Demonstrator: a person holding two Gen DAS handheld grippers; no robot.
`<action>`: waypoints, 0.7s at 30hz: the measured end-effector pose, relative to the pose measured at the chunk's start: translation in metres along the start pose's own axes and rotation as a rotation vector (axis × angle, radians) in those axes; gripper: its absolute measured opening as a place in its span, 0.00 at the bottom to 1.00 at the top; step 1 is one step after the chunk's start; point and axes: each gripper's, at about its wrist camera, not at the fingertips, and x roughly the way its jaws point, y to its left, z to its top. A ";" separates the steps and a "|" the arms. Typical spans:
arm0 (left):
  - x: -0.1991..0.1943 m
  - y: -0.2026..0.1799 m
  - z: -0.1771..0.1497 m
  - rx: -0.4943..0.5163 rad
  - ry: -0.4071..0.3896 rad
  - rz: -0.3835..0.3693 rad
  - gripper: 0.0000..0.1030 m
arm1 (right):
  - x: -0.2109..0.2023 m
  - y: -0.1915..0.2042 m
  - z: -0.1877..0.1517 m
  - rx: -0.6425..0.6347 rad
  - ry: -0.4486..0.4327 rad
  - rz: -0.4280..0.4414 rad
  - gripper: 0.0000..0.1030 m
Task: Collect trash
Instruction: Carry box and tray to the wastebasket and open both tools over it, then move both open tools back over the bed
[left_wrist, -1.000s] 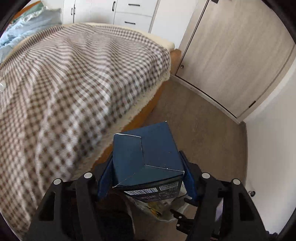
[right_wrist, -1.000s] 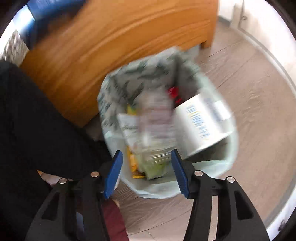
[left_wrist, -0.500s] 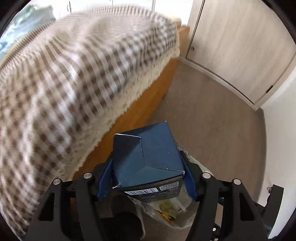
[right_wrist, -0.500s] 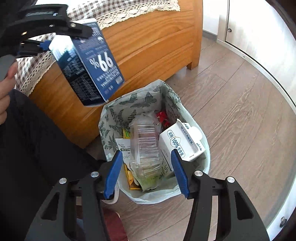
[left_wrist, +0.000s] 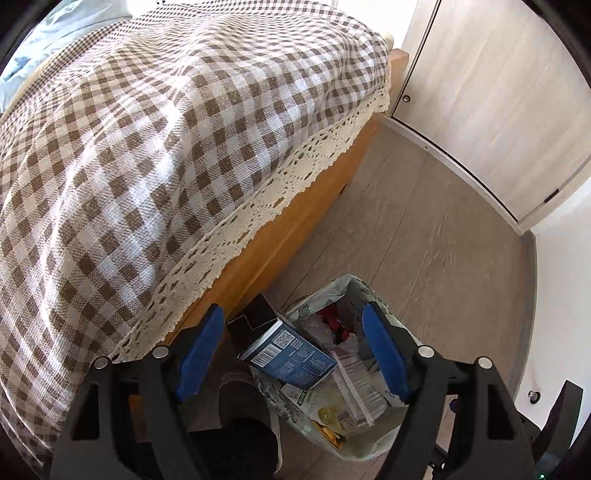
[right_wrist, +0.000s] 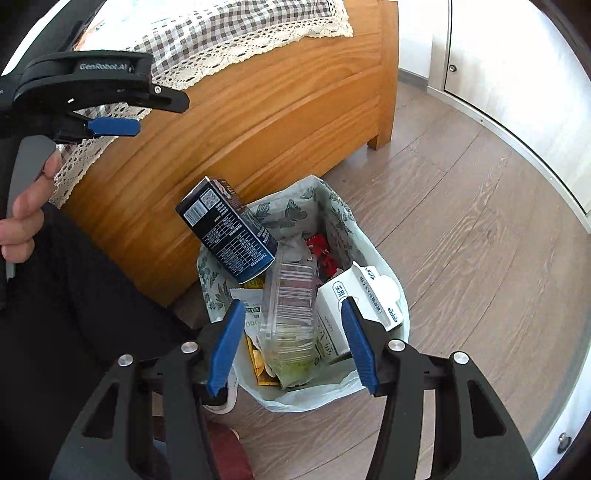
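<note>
A dark blue carton (right_wrist: 227, 230) lies tilted at the near left rim of the leaf-printed trash bag (right_wrist: 321, 206) on the floor; it also shows in the left wrist view (left_wrist: 284, 352). My left gripper (left_wrist: 291, 354) is open and empty above the bag (left_wrist: 351, 291); in the right wrist view it hangs at the upper left (right_wrist: 125, 114). My right gripper (right_wrist: 291, 343) is open and empty over the bag's near side. In the bag lie a clear plastic container (right_wrist: 291, 306), a white milk carton (right_wrist: 354, 302) and wrappers.
The wooden bed frame (right_wrist: 236, 122) with a checked cover (left_wrist: 147, 140) stands just behind the bag. White cupboard doors (left_wrist: 491, 92) line the far side. The person's dark-clothed leg (right_wrist: 74, 295) is at the left. Wood floor (right_wrist: 461, 221) lies to the right.
My left gripper has opened and let go of the blue carton, which has dropped onto the bag's rim. The left gripper tilted further down toward the bag.
</note>
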 end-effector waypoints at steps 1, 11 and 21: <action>-0.003 0.000 -0.003 -0.004 -0.003 -0.001 0.72 | 0.002 0.001 0.001 -0.005 0.008 -0.007 0.51; -0.043 0.012 0.007 -0.043 -0.087 -0.090 0.73 | 0.057 0.037 0.032 -0.119 0.093 0.079 0.12; -0.113 0.053 0.008 -0.093 -0.292 -0.263 0.83 | 0.031 0.050 0.059 -0.108 -0.012 0.003 0.20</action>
